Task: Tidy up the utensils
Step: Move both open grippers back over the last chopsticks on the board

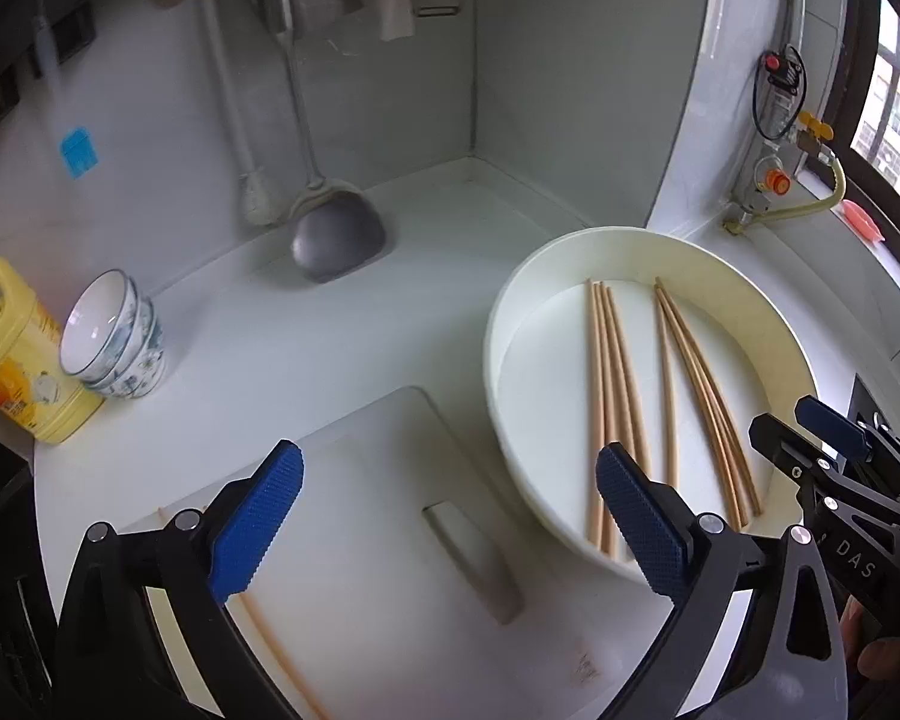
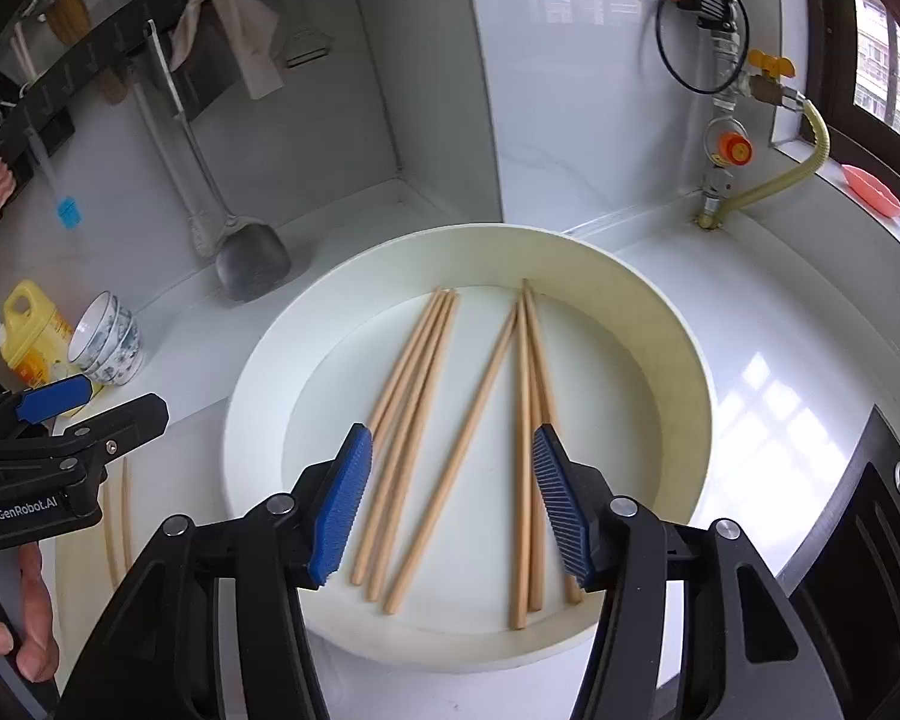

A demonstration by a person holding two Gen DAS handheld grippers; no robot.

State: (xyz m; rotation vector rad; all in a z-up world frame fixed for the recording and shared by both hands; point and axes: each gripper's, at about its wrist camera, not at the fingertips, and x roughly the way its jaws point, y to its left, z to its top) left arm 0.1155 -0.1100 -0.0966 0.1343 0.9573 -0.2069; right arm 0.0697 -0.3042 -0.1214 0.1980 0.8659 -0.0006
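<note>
Chopsticks (image 2: 432,420) lie loose in a shallow white basin (image 2: 678,360) on the counter (image 2: 780,324), in two rough groups: a left bundle fanned slightly, and a right bundle (image 2: 525,450) with one stick crossing diagonally between them. Two more chopsticks (image 2: 117,516) rest outside the basin, on a white cutting board (image 1: 390,480) just beside it. Right gripper (image 2: 447,504) hovers above the basin's near side, fingers spread wide, holding nothing; the gap straddles the diagonal stick and the near ends of both bundles. Left gripper (image 1: 450,516) hangs over the cutting board, fingers likewise spread and empty. Likely step: picking sticks from the basin. Judgement: commit to one bundle, not both; centre on it, come down near the stick ends where they lie closest, fingers across the sticks and not along them. Thin round sticks roll on a smooth floor, so close slowly and low. Risk: the crossing stick gets snagged and levers the rest. Stacked bowls (image 1: 117,336), yellow bottle (image 1: 12,354) and a hanging ladle (image 1: 336,240) sit well apart.
</note>
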